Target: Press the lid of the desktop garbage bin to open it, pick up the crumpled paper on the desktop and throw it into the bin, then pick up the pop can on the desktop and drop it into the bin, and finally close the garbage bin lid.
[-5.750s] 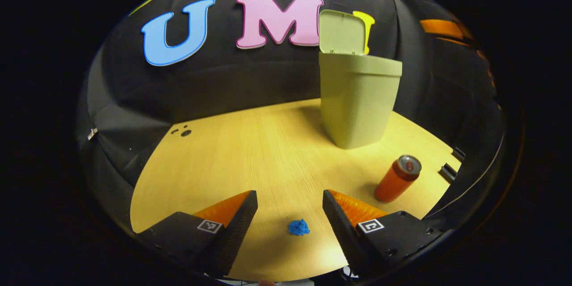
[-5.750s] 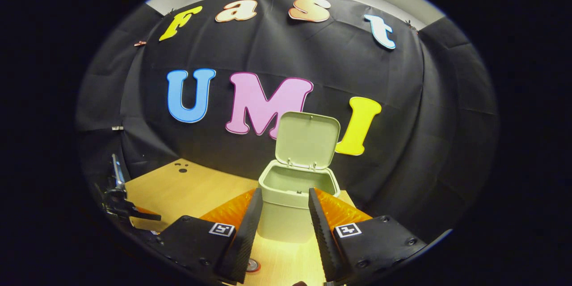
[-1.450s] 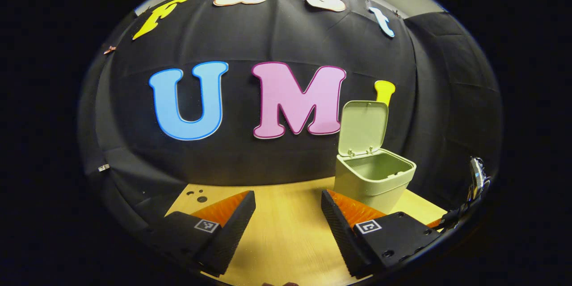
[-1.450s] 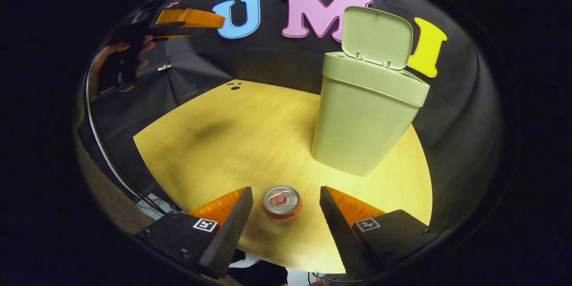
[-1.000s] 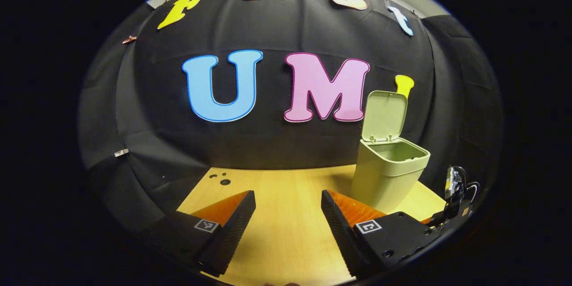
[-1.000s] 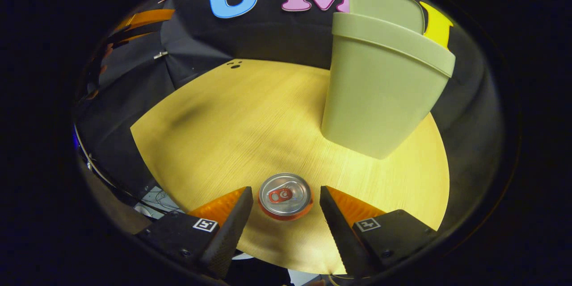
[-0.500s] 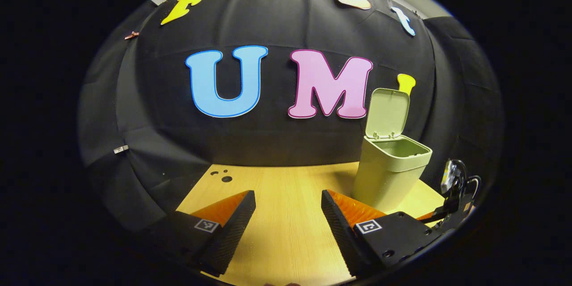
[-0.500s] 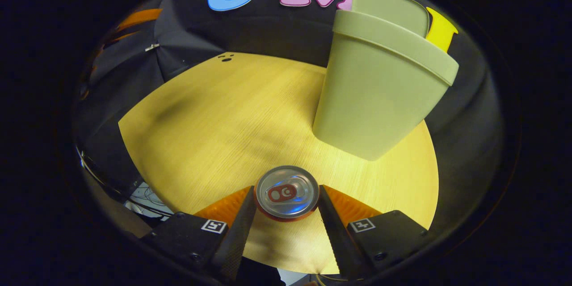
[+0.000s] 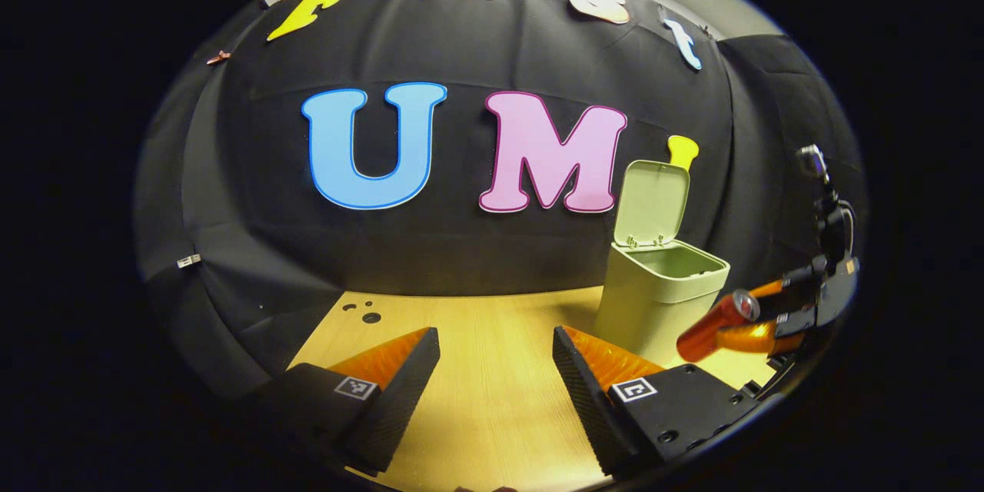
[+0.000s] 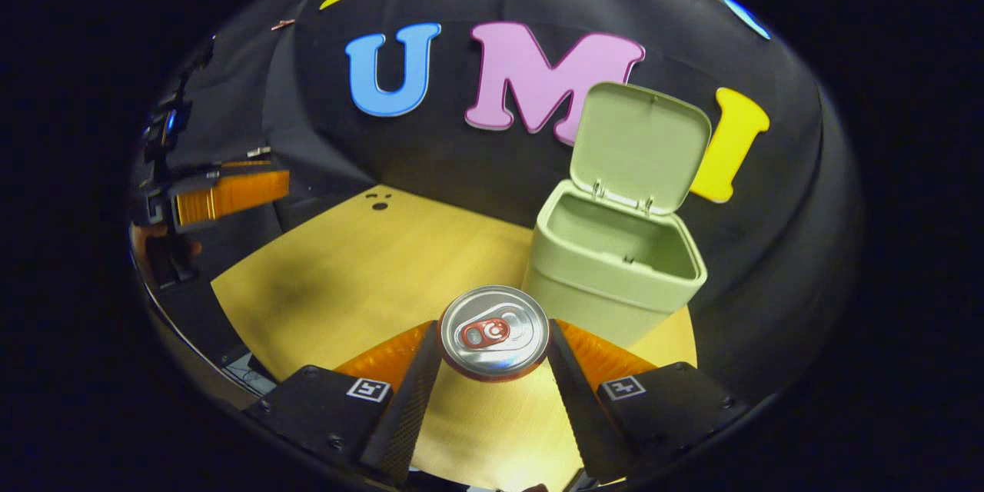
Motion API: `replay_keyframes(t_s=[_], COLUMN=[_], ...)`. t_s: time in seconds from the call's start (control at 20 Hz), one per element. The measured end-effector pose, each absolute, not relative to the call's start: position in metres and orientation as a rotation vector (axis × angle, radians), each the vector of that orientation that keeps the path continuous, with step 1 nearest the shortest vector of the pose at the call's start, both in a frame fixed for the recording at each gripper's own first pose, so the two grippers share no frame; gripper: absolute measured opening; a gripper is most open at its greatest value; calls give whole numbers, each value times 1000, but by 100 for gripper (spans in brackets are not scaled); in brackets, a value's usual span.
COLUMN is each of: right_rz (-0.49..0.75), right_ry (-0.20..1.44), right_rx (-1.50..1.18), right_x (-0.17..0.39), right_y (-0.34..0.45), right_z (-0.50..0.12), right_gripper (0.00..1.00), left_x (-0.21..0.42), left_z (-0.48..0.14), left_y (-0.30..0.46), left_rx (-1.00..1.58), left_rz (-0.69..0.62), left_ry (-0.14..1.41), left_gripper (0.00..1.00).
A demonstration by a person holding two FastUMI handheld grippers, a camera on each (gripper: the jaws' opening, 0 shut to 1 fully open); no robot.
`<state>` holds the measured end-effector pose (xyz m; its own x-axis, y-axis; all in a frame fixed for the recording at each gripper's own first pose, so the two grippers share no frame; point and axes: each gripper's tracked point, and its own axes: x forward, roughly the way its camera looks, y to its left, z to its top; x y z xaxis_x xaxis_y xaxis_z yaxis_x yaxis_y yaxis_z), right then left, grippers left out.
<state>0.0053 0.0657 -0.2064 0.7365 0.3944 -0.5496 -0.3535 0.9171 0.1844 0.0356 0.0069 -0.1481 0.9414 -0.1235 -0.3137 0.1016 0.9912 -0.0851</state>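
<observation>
Pop can [image 10: 493, 332]: was squeezed tight between both fingers of the right gripper [image 10: 493, 329], shiny top facing the camera.

Left gripper view, from left to right: showed the left gripper [image 9: 496, 334] with jaws wide apart and nothing between them, hanging over the yellow wooden table [image 9: 477, 392]. Then showed the green bin [image 9: 653, 307] standing on the table with its lid [image 9: 652, 204] flipped up. Just right of the bin, showed the pop can [image 9: 711, 327] tipped over sideways in the right gripper [image 9: 749, 317], lower than the bin's rim.

Right gripper view, from left to right: showed the left gripper [image 10: 277, 178] far off at the left edge, jaws apart. Then showed the table [image 10: 346, 261], with the can low in the middle. Showed the bin [image 10: 607, 292] just behind and right of the can, open, lid [image 10: 642, 142] standing up at the back.
</observation>
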Motion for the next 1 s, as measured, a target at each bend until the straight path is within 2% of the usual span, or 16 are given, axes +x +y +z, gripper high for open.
replay_keyframes(t_s=[0.2, 0.45, 0.65, 1.0], right_rz=[312, 220, 179, 199], right_ry=[478, 422, 451, 606], right_rx=[114, 138, 141, 186], right_x=[58, 104, 137, 163], right_y=[46, 8, -15, -13], right_z=[-154, -137, -164, -233], right_gripper=[83, 83, 83, 83], left_x=[35, 32, 31, 41], left_z=[-148, -147, -151, -154], left_y=[16, 15, 15, 17], left_rx=[-77, -99, -129, -123], left_rz=[-135, -128, -97, -18], left_ry=[315, 307, 319, 356], left_gripper=[95, 95, 95, 95])
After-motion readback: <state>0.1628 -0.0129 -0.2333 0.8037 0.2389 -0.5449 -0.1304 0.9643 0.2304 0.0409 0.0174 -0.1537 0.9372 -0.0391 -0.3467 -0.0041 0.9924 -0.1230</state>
